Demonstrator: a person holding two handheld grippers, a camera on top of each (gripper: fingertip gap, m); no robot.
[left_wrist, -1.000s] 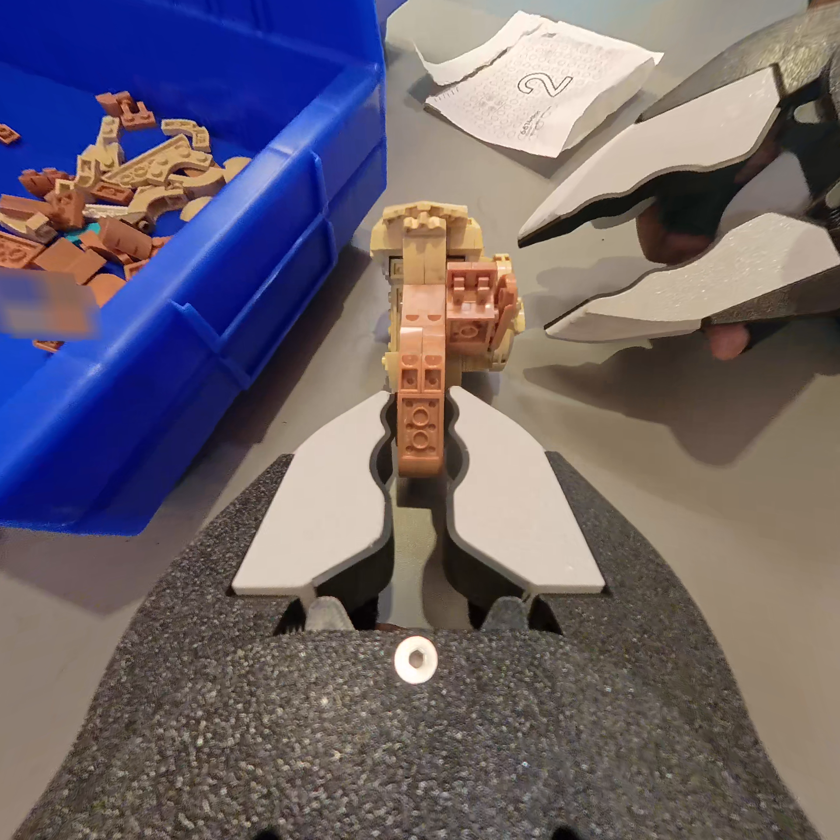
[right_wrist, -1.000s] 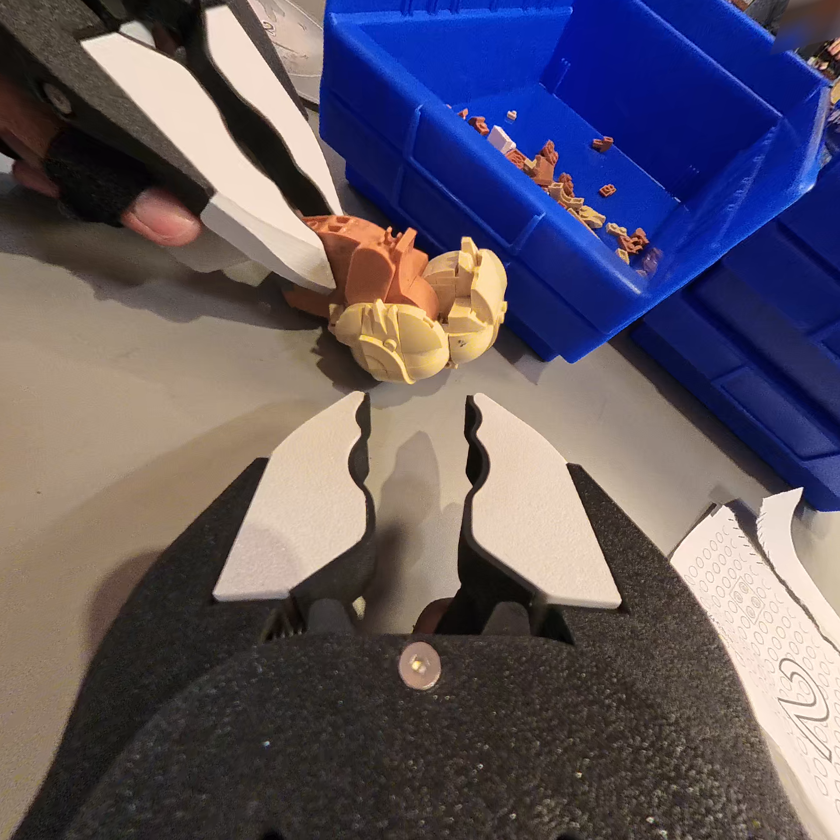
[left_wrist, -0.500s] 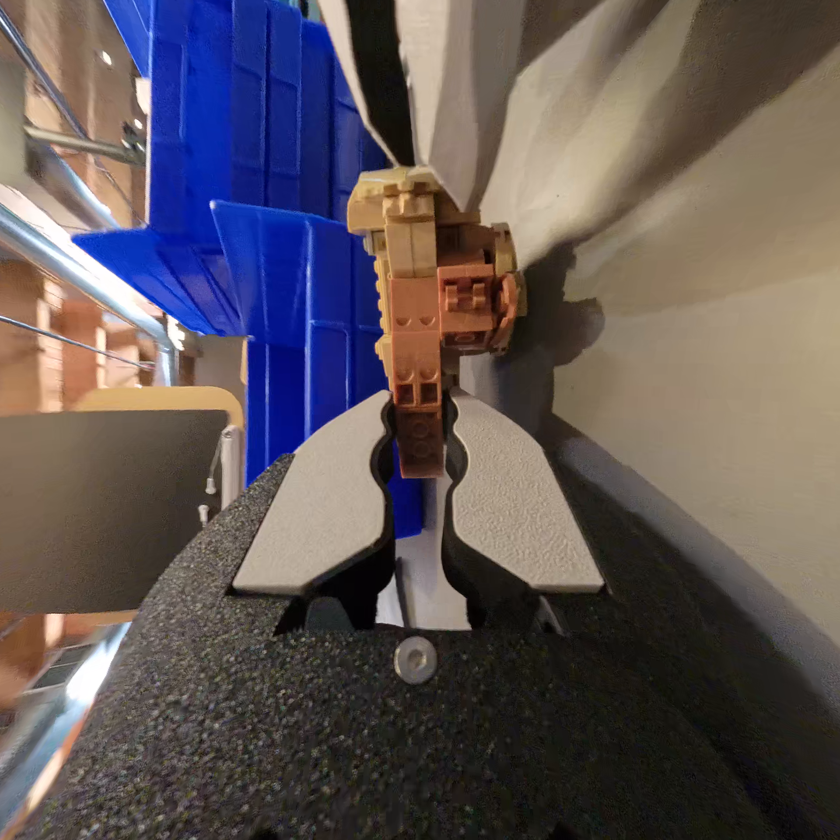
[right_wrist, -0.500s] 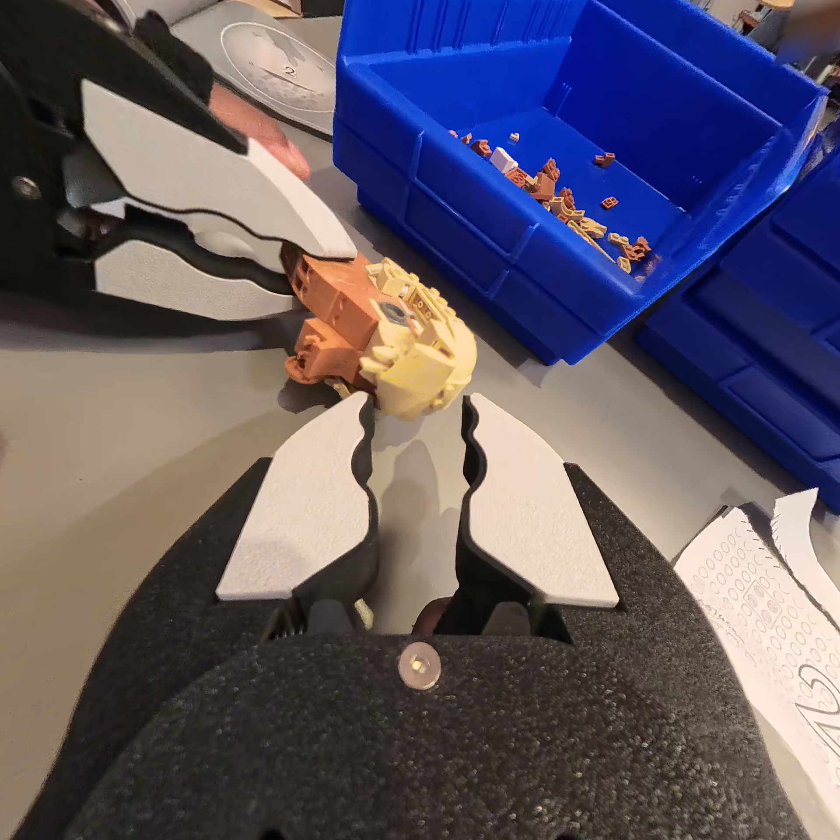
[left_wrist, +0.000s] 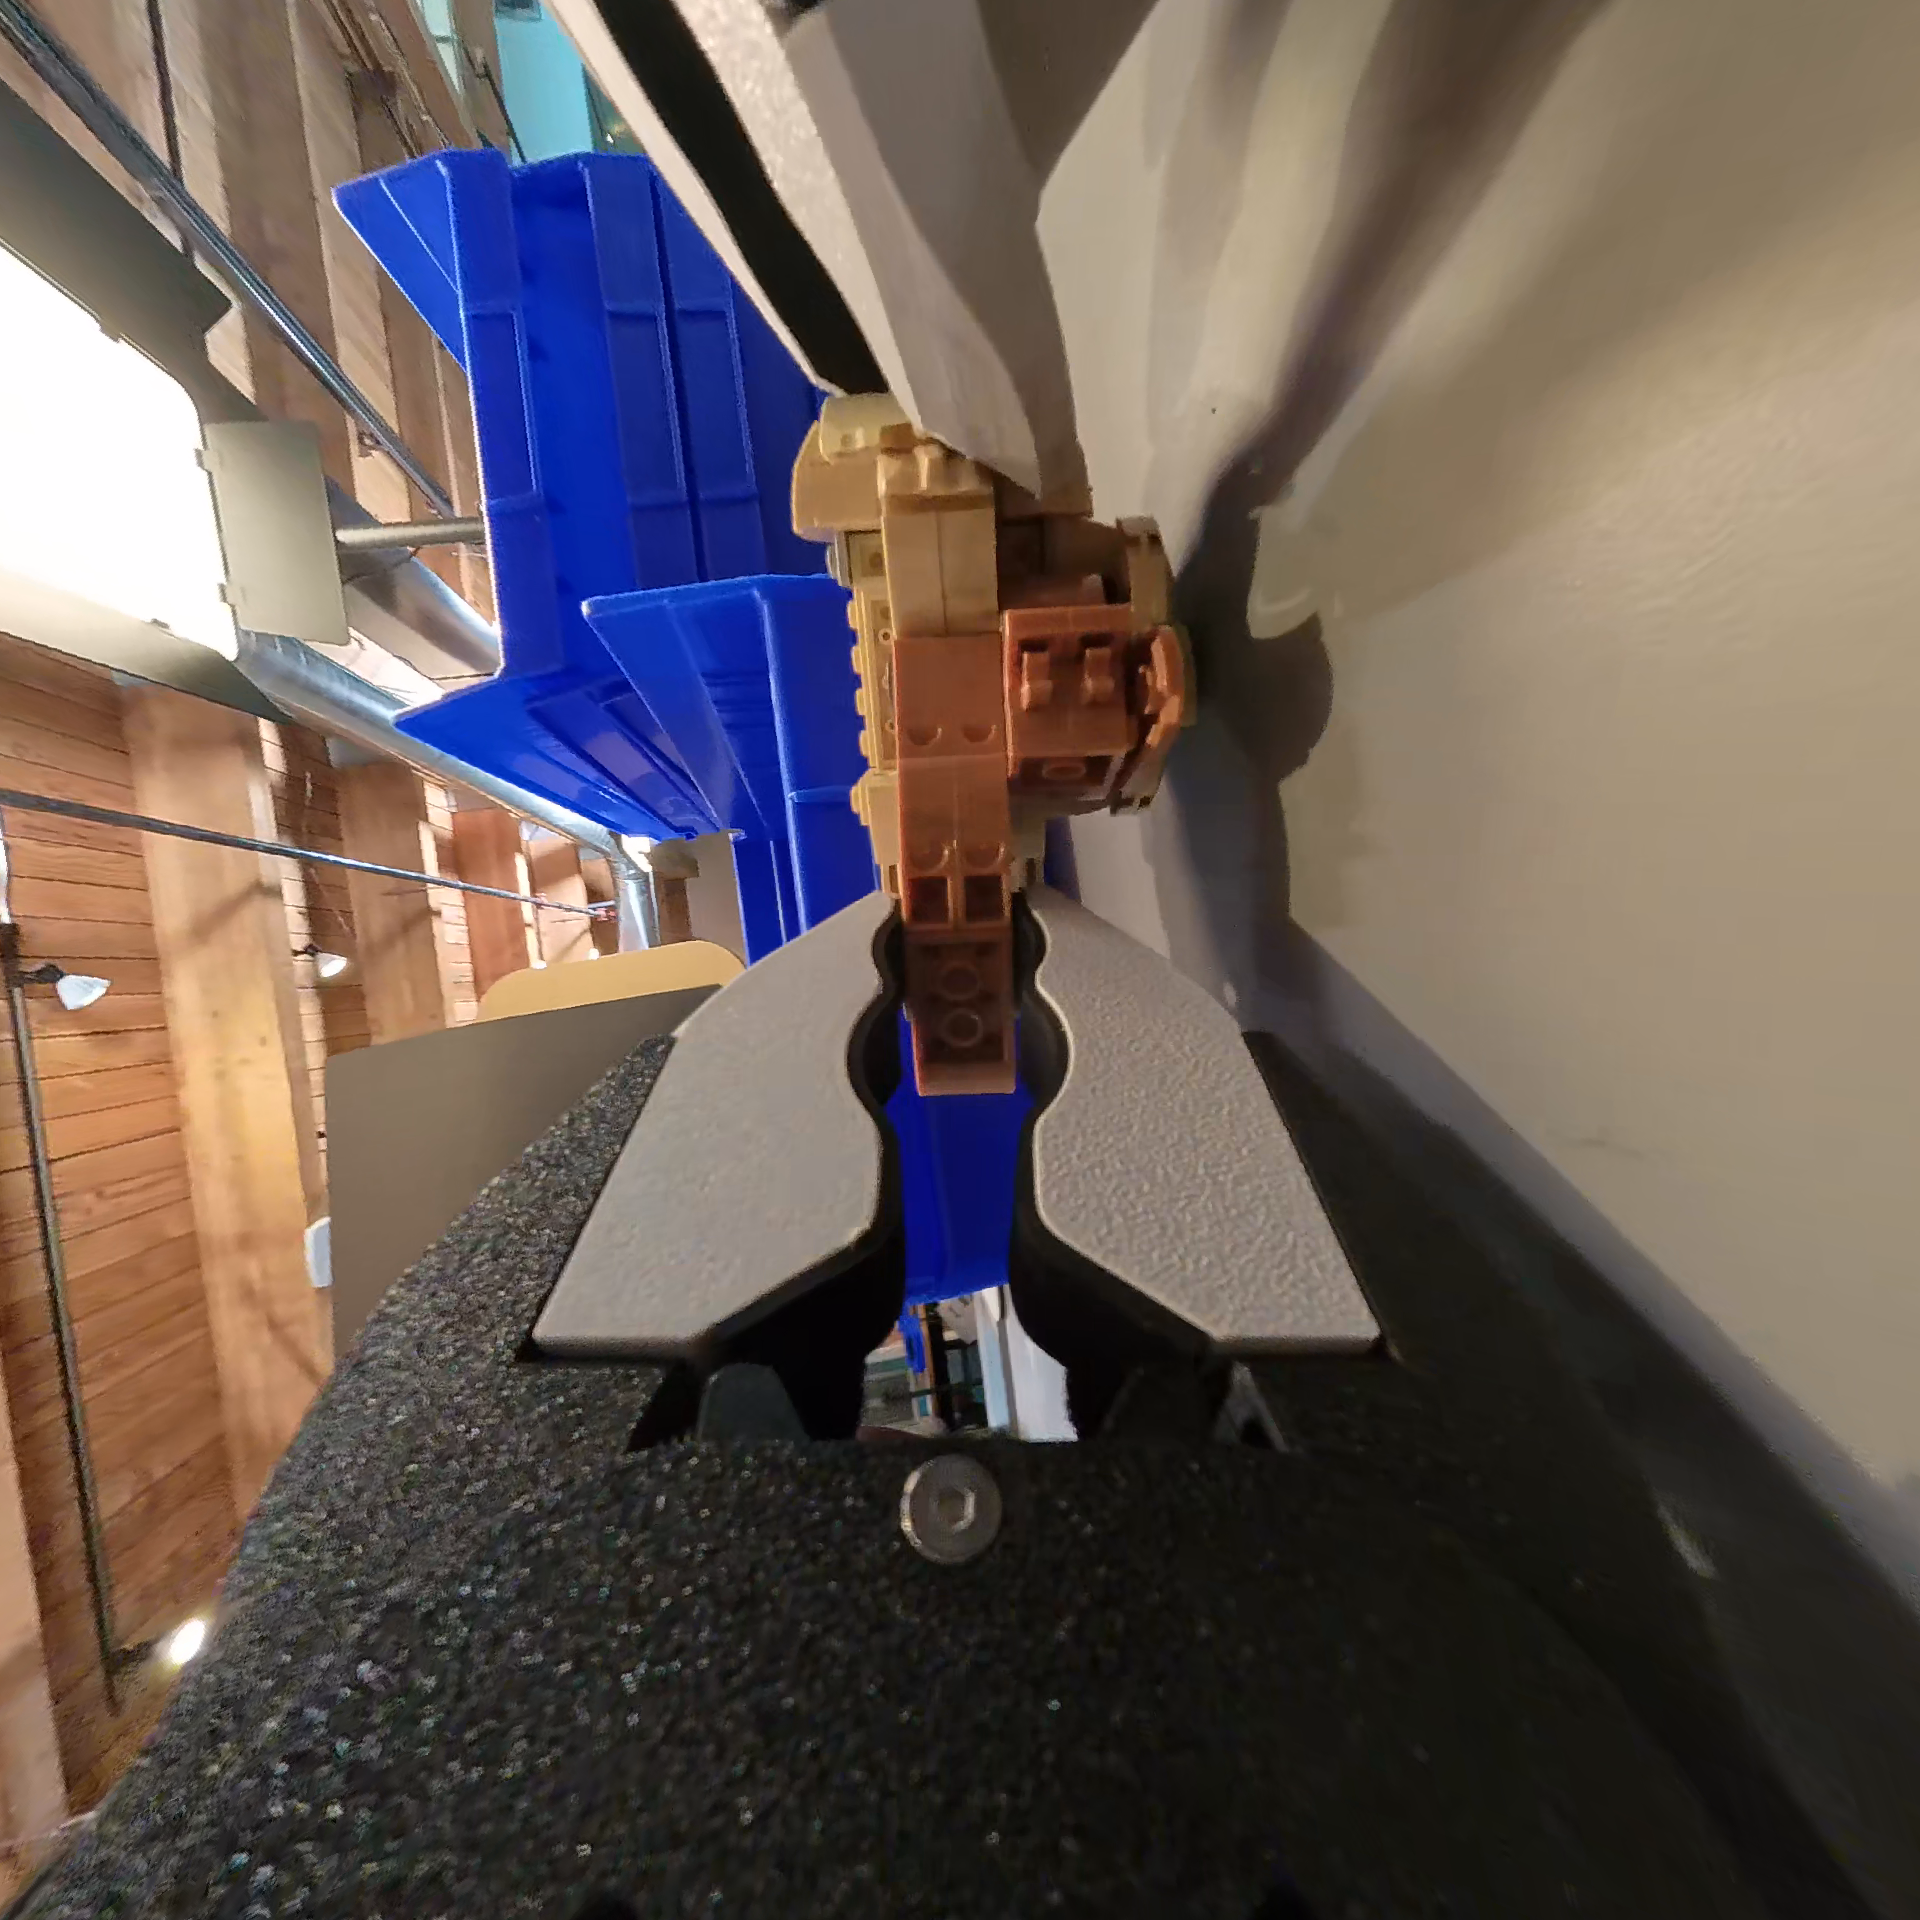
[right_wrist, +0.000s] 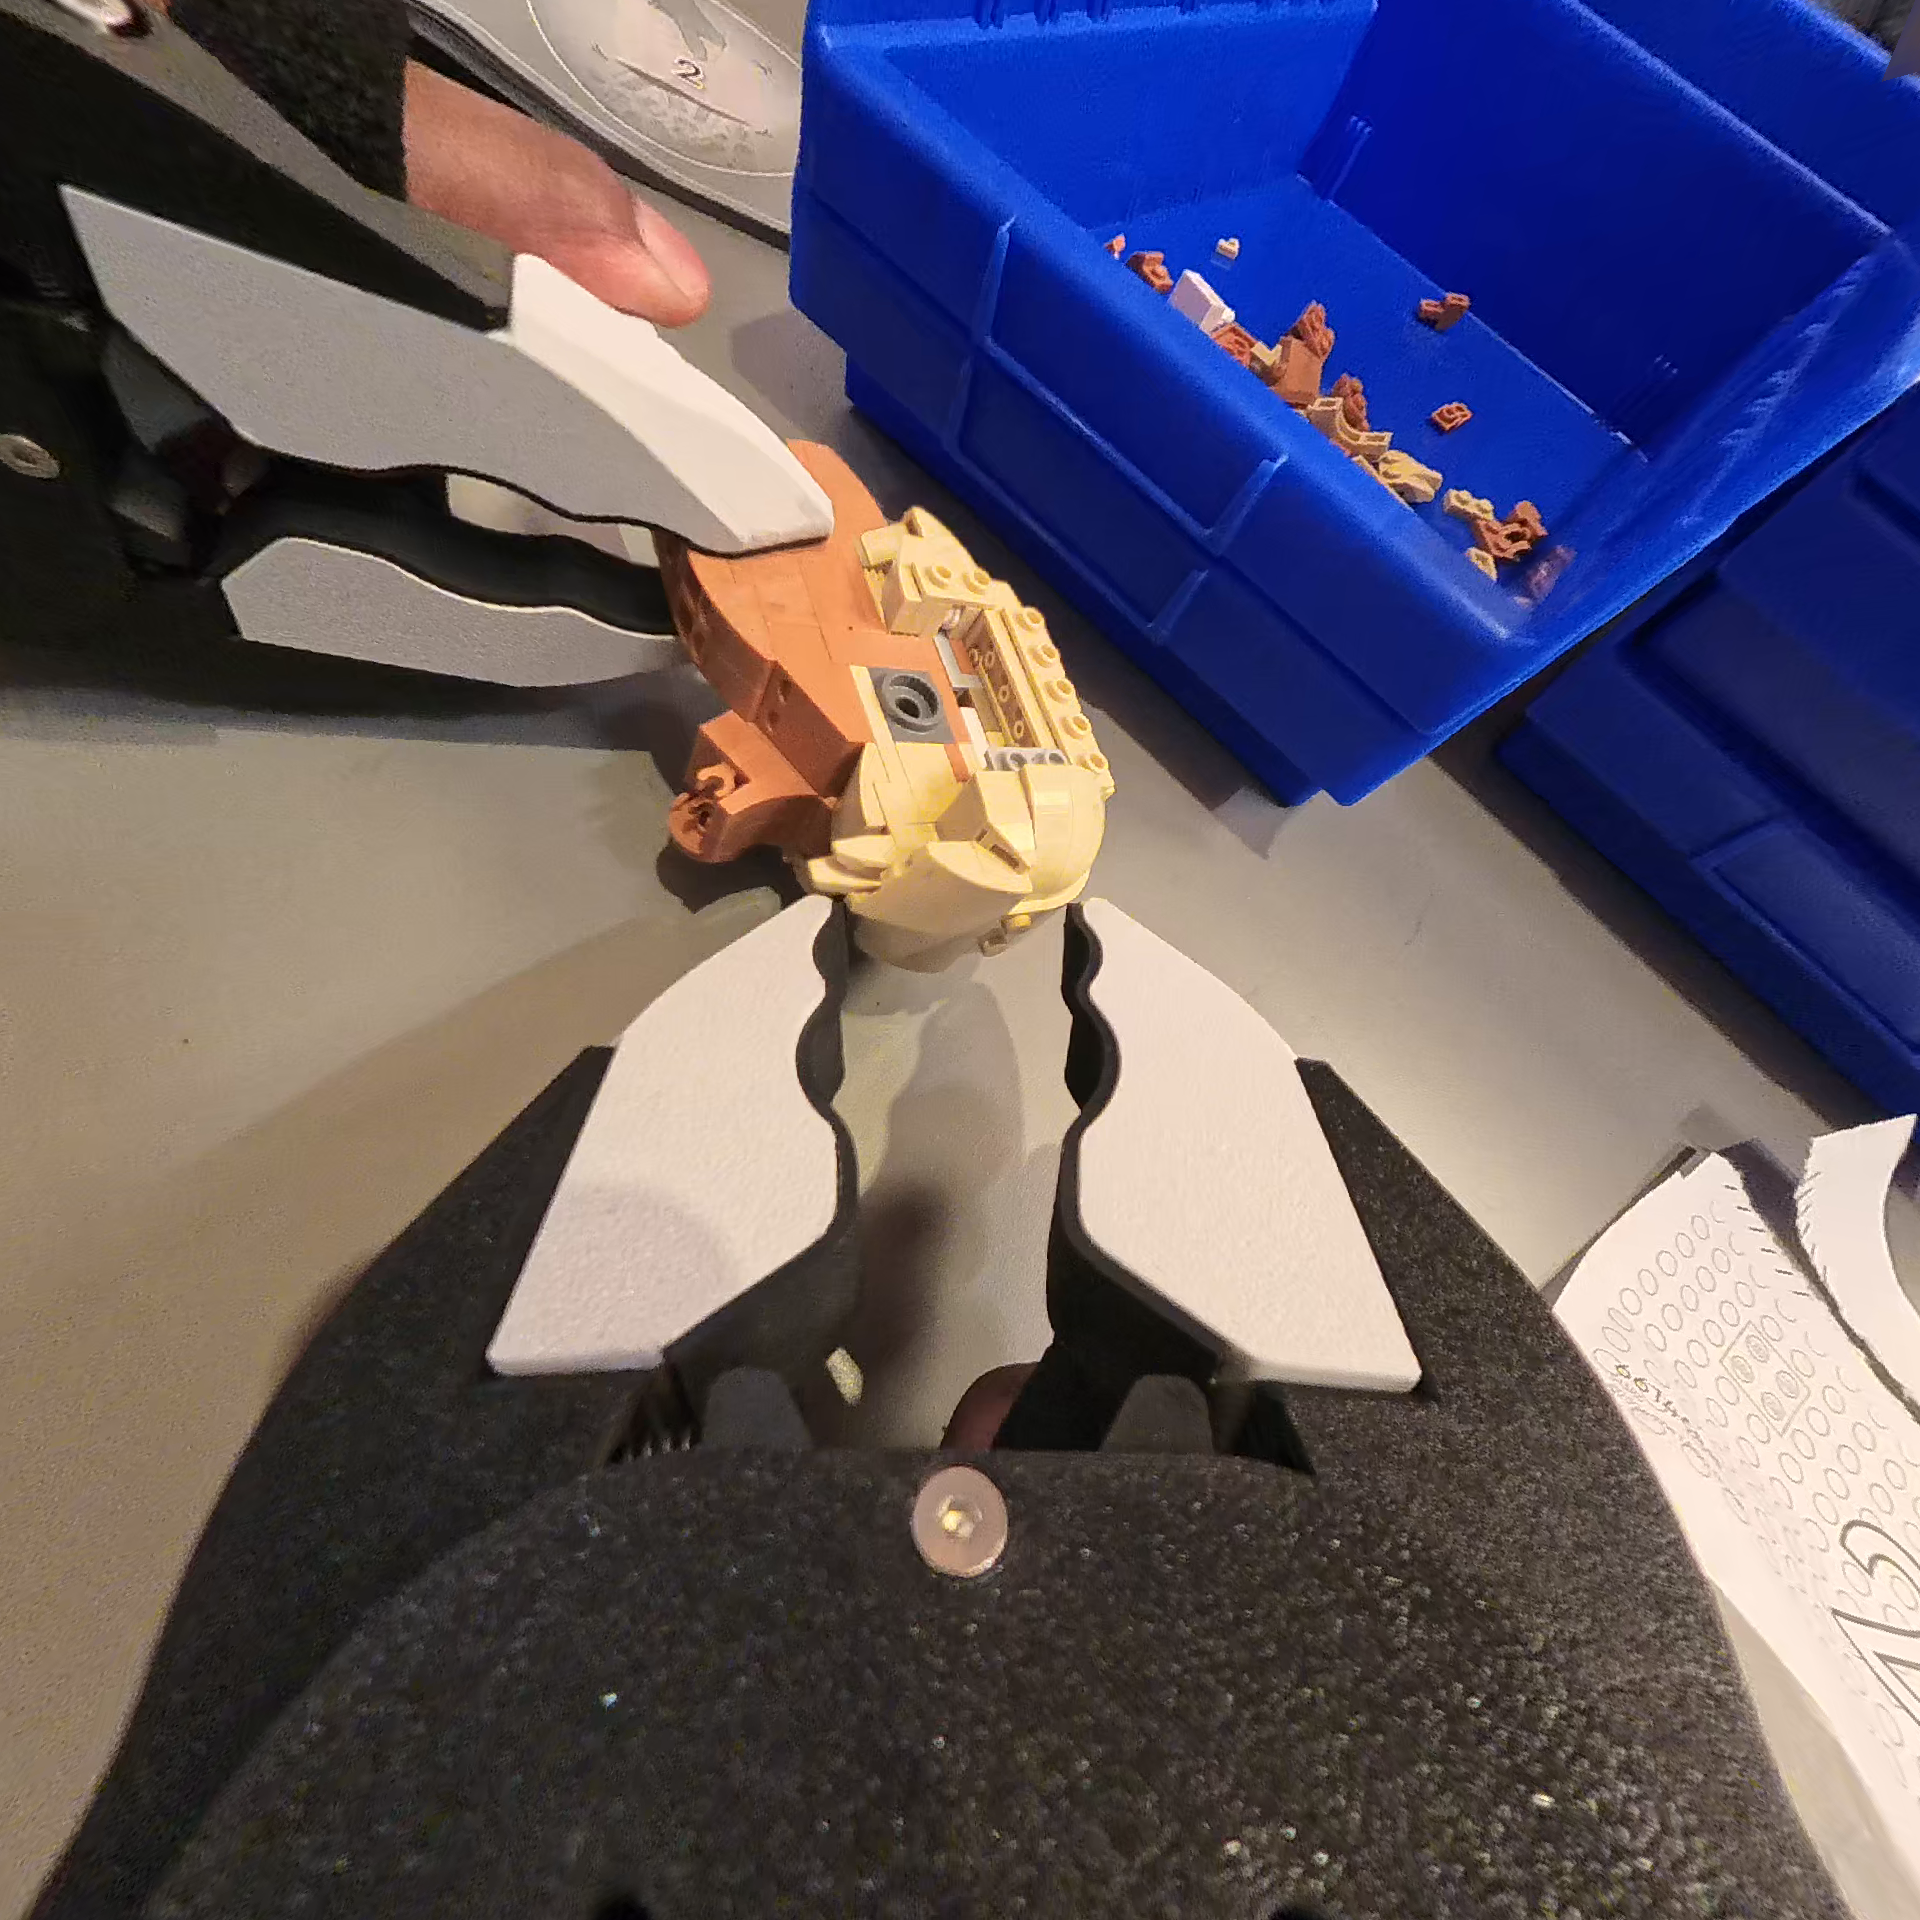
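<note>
With the left gripper (left_wrist: 958, 914) pinching the brown end of the brick model (right_wrist: 894, 717), both pads flat against the narrow brown stub, the model is tilted up off the grey table (right_wrist: 312, 935) and its tan end points at the right gripper (right_wrist: 951, 914). Right gripper is spread: the tan end sits at the mouth of the jaws, close to the left fingertip (right_wrist: 800, 935), clear gap on the other side, so nothing is clamped there. Left wrist view is rolled sideways; it shows a right finger (left_wrist: 935, 343) lying against the model's tan top, table to the right, blue bins (left_wrist: 644, 416) behind. Nearest blue bin (right_wrist: 1143, 436) stands just beside the model and holds loose brown and tan bricks (right_wrist: 1351, 416). A printed sheet (right_wrist: 1766, 1403) lies at the right edge, another (right_wrist: 675, 94) behind the left hand (right_wrist: 540, 208). My read on handling: the left grip is on a thin stub, so any sideways push from the right side will lever the model and could snap the brown section off at the studs. If the right gripper takes hold, it should be centred on the tan end first, both pads square to flat faces, not the curved slopes, which look like they'd slip. Best to keep the left hold steady and apply force along the stud axis only. Small tan plates near the tip look loosely seated; avoid pinching those.
</note>
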